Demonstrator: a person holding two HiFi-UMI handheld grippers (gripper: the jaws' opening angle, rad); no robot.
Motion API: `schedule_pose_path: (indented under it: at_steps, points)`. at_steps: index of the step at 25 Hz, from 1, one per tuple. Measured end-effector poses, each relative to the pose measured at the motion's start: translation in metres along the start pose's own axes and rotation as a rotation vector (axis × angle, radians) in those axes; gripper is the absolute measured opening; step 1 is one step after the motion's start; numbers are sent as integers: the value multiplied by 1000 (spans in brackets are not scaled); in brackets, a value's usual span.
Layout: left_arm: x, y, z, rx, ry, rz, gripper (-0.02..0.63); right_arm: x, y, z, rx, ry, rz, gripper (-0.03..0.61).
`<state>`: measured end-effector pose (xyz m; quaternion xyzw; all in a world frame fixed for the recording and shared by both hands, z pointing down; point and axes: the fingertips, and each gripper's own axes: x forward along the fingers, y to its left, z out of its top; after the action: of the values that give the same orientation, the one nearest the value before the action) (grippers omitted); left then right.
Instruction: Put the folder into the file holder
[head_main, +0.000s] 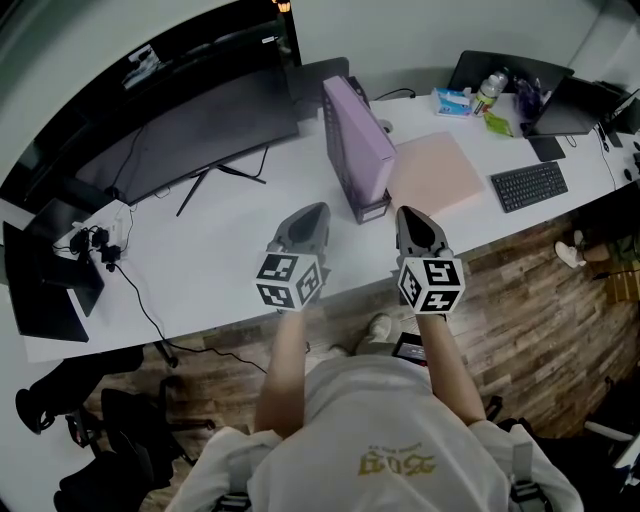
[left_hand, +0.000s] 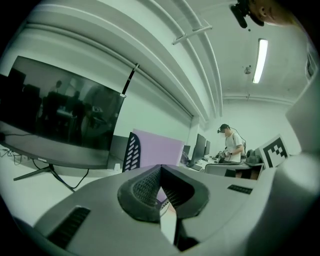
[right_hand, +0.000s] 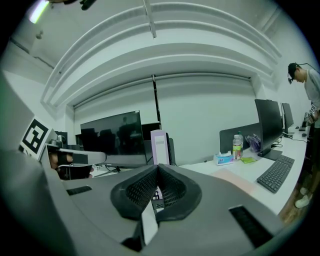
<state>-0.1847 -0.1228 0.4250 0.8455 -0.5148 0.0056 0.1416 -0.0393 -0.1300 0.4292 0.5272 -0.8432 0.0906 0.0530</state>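
Both tongs are pressed together with nothing between them. The left tongs (head_main: 320, 208) and right tongs (head_main: 404, 211) are grey plastic with dark ribbed pads. Ahead of the right tongs lies the folder (head_main: 440, 170), pale pink, thin and matte, flat on the white worktop (head_main: 220, 250). Just beside it, ahead between the two tongs, stands the upright lilac file holder (head_main: 352, 140). Its narrow end bears a white label (right_hand: 159, 145), the print too small to read.

You get bright, even light from the ceiling strip lamp (left_hand: 260, 60); fisheye bends your edges, corners vignette black, shadows soft.
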Motion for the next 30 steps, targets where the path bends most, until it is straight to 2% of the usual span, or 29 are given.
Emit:
schedule_pose_path:
  at_steps: [14,30]
  points:
    - [7,-7,-1,12,6,-1,14,-1,-5,3,24,-3,11,11]
    - [7,9,3,-11,-9,21,14,14,-1,4,30,-1,32,11]
